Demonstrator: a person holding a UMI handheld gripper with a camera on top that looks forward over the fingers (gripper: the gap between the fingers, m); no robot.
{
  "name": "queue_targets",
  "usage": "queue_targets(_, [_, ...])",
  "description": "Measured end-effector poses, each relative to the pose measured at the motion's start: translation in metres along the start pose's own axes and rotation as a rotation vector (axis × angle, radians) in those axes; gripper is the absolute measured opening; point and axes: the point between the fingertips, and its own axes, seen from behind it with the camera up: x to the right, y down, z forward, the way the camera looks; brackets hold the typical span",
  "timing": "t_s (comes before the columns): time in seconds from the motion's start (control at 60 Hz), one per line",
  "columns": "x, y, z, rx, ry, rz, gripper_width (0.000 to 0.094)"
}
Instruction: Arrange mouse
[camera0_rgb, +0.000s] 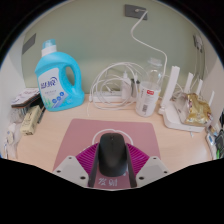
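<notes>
A black computer mouse (112, 160) sits between my gripper's (112, 150) two fingers, and both magenta pads (88, 160) press on its sides. The mouse is held just above the near edge of a pink mouse mat (85, 130) that lies flat on the light wooden table (50, 150). The mouse's front points away from me toward the wall. Its underside is hidden, so I cannot tell whether it touches the mat.
A blue detergent bottle (58, 78) stands at the back left. White cables and a power strip (115, 88) lie behind the mat. A clear bottle with a red label (150, 92) and a white router (188, 105) are at the right. Small clutter (28, 115) lies at the left.
</notes>
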Motion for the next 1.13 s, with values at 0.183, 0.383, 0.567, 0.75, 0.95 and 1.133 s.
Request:
queue_targets(0.183, [-0.001, -0.007, -0.03, -0.003, 0.025, 0.004, 0.0822])
queue_targets(0.383, [-0.01, -0.023, -0.11, 0.058, 0.078, 0.038, 0.085])
queue_targets(0.567, [-0.027, -0.022, -0.207, 0.134, 0.123, 0.031, 0.0853])
queue_targets(0.75, [-0.044, 0.003, -0.286, 0.157, 0.153, 0.021, 0.0852])
queue_targets(0.95, [-0.056, 0.024, -0.326, 0.166, 0.156, 0.024, 0.0851])
queue_targets(1.133, [-0.056, 0.025, -0.338, 0.173, 0.17, 0.01, 0.0851])
